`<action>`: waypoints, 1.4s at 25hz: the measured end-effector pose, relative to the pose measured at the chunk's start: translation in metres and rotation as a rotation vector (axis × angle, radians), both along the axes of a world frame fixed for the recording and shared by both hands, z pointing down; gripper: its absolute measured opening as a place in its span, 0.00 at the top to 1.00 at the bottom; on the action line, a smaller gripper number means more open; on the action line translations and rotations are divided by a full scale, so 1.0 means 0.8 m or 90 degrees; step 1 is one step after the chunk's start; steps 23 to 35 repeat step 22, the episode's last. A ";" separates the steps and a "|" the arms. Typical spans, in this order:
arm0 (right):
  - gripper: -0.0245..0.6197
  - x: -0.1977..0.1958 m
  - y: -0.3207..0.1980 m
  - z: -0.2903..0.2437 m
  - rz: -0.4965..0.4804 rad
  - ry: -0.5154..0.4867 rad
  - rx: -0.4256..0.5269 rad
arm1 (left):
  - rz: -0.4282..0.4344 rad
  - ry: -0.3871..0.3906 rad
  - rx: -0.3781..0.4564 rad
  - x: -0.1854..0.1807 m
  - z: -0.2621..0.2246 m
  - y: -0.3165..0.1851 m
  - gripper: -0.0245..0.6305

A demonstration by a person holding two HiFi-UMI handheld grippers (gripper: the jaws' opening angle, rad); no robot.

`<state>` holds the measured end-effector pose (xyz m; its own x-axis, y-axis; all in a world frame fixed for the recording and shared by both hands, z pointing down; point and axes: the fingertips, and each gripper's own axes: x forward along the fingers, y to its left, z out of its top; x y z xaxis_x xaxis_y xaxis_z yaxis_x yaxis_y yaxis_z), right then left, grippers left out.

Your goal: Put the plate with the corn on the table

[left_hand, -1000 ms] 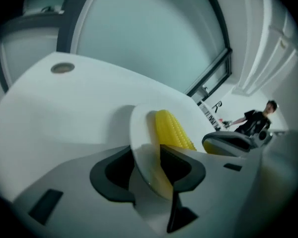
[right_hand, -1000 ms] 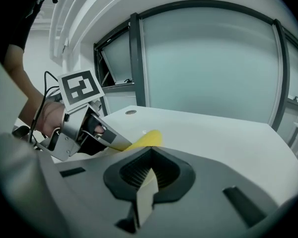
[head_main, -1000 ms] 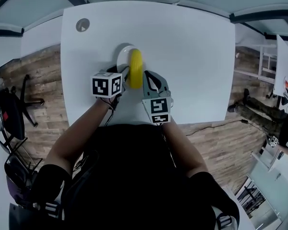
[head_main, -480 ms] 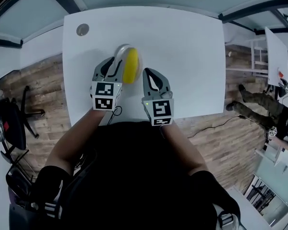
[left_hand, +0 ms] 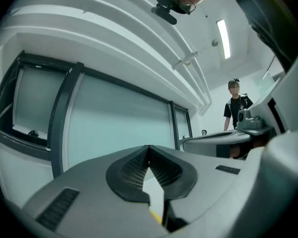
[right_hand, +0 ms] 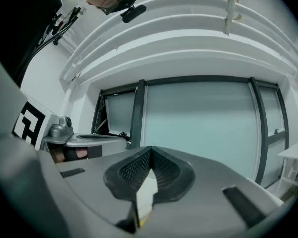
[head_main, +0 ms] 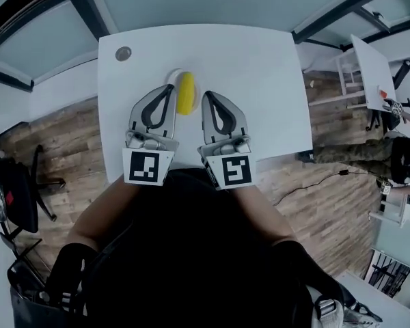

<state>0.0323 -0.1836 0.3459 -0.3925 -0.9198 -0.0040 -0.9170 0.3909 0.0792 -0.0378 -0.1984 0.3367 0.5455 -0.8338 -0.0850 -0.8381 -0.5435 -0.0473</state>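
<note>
The yellow corn (head_main: 185,91) lies on a small white plate (head_main: 172,78) that rests on the white table (head_main: 260,80), toward its left side. My left gripper (head_main: 167,88) and right gripper (head_main: 207,96) are raised side by side above the table's near edge, one on each side of the corn, touching neither it nor the plate. In both gripper views the jaws are pressed together with nothing between them, left gripper (left_hand: 149,148) and right gripper (right_hand: 150,149), and point at a glazed wall. A sliver of yellow corn (left_hand: 156,215) shows below the left jaws.
A round grey grommet (head_main: 123,53) sits at the table's far left corner. Wooden floor surrounds the table, with an office chair (head_main: 17,183) at left and another white table (head_main: 369,67) at right. A person (left_hand: 237,104) stands in the background.
Both grippers have drawn back from the plate and risen toward me. The plate with the corn stays on the table, now seen farther away.
</note>
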 end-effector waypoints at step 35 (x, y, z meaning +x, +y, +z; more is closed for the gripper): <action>0.96 -0.005 0.053 -0.026 0.018 0.002 0.056 | 0.036 -0.001 0.038 0.002 -0.027 0.048 0.96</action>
